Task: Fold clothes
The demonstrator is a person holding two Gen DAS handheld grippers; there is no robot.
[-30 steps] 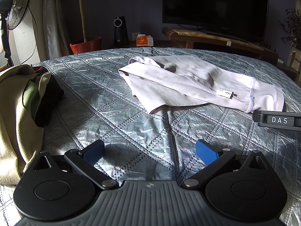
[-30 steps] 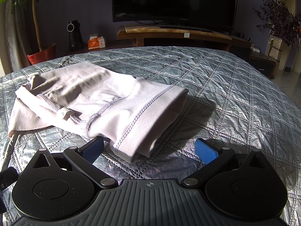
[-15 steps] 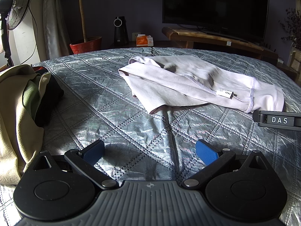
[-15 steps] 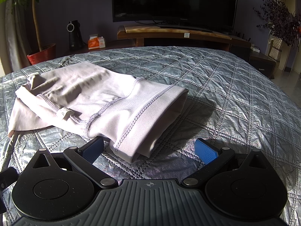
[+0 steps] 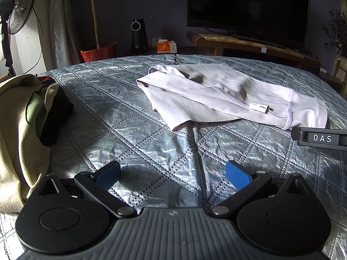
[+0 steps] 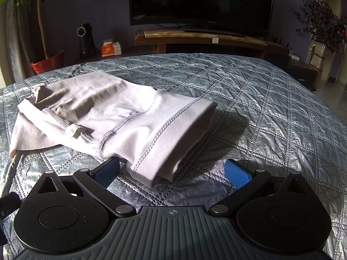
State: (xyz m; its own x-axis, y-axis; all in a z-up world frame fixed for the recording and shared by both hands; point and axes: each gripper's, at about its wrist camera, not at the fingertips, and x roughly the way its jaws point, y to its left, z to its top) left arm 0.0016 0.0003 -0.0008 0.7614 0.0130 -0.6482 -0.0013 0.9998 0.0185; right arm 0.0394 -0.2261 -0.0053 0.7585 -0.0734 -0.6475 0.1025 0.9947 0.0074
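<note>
Nearest, right wrist view: right gripper [image 6: 172, 171] low over the quilted bedspread [image 6: 260, 99], jaws spread wide, holding nothing; the hemmed near end of the pale lilac garment [image 6: 121, 117] sits just ahead, betw. the blue pads [image 6: 236, 173] and toward the left one, which appears to touch or nearly touch the cloth; contact can't be confirmed. Left wrist view: left gripper [image 5: 172, 173] likewise wide open and empty, only bare quilt betw. its pads; garment [image 5: 216, 99] lies well ahead and to its right; the right gripper's body, marked DAS [image 5: 321, 138], shows at that view's right edge beside the garment's hem end. Key relation: garment's long axis runs from the hem at the right gripper away toward the far-left corner; right gripper is much the nearer, so the next pinch prob. falls to it, w/ the left needing to travel fwd to reach the far end. Left of the left gripper: heap of other clothes [image 5: 19, 125], beige, green, black. Farthest: TV [image 6: 201, 0] on a wooden stand [image 6: 195, 38].
</note>
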